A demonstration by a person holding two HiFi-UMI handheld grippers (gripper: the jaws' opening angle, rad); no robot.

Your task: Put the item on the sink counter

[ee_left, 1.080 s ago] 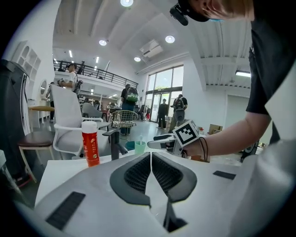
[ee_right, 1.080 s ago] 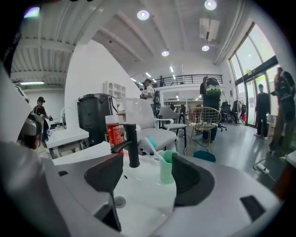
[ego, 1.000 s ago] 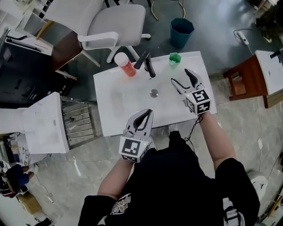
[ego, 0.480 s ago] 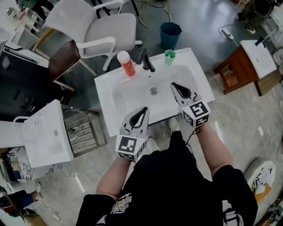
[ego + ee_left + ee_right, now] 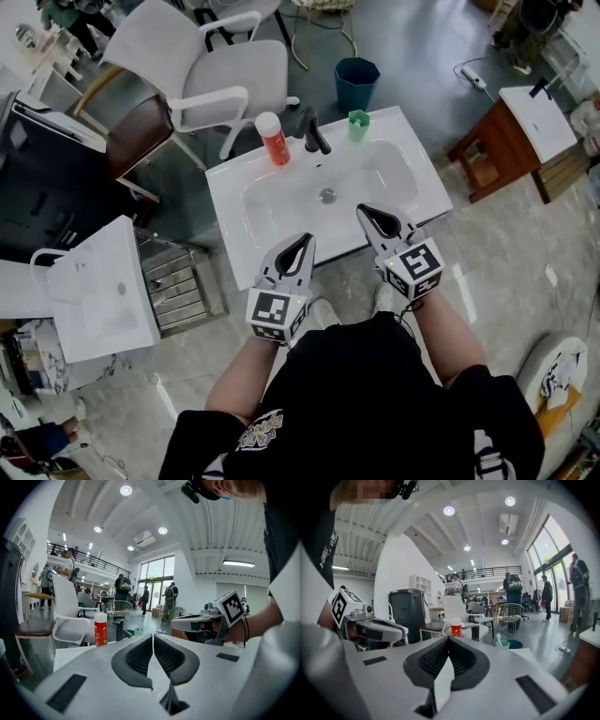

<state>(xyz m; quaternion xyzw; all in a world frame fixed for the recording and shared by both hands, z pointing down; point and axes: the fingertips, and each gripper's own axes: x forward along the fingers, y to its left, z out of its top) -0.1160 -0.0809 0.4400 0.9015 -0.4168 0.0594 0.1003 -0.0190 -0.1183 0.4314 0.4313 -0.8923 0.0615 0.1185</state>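
A white sink counter [image 5: 225, 202] holds a red bottle with a white cap [image 5: 273, 138] left of the black faucet [image 5: 312, 131] and a green cup [image 5: 358, 125] right of it. Both stand upright at the back edge. My left gripper [image 5: 305, 239] is shut and empty at the counter's front edge. My right gripper [image 5: 361, 210] hangs over the front right of the basin; its jaws have just been closing with nothing between them, and they now meet. The bottle [image 5: 100, 629] shows far ahead in the left gripper view, and bottle [image 5: 456, 627] and cup [image 5: 502, 642] in the right gripper view.
A white office chair [image 5: 216, 66] and a teal bin [image 5: 357, 80] stand behind the counter. A brown wooden stand [image 5: 492, 155] is to the right, a second white basin unit [image 5: 103, 291] and a metal rack [image 5: 178, 281] to the left. People walk far off.
My right gripper went from wide open to shut and drew back from the counter's right side toward the front. The left gripper drew back slightly, still shut.
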